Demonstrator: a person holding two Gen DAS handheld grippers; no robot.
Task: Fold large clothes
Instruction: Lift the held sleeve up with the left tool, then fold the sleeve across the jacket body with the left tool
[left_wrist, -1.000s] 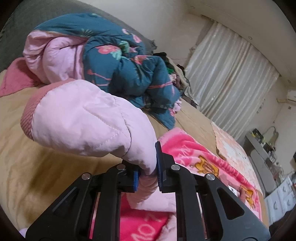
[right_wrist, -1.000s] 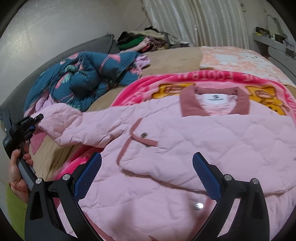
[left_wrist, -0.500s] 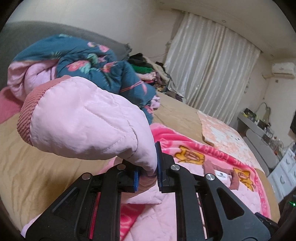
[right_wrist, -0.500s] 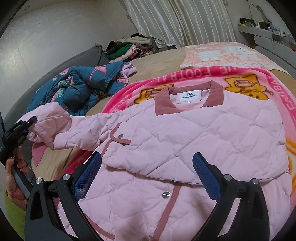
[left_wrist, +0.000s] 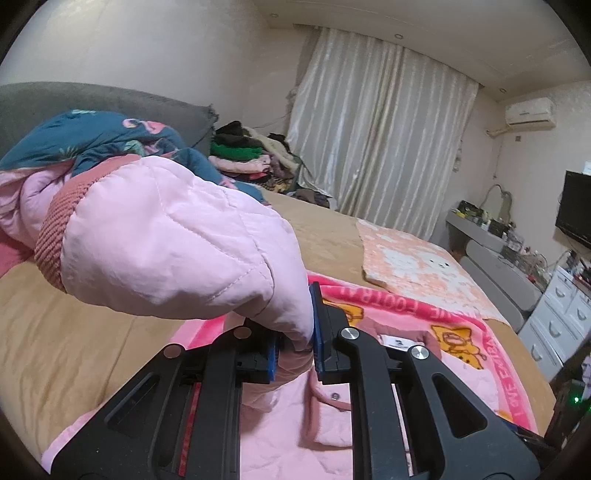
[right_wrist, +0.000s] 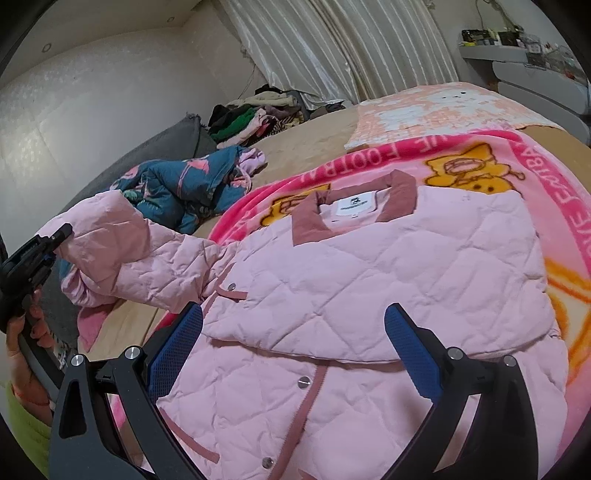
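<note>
Pinching one sleeve (left_wrist: 177, 236) of one pink jacket (right_wrist: 369, 295), left gripper (left_wrist: 295, 350) jaws clamp — right gripper (right_wrist: 295, 332) jaws gape empty.

The left gripper (left_wrist: 295, 350) is clamped on a fold of the pink sleeve (left_wrist: 173, 240), whose ribbed cuff (left_wrist: 55, 229) hangs out to the left above the jaws. Below and right of the jaws lies the jacket (left_wrist: 325, 435), spread on a pink blanket (left_wrist: 476, 350). Beyond the jaws, a teal quilt (left_wrist: 92, 136) sits on the bed (left_wrist: 66, 339), with curtains (left_wrist: 380, 133) behind.
</note>
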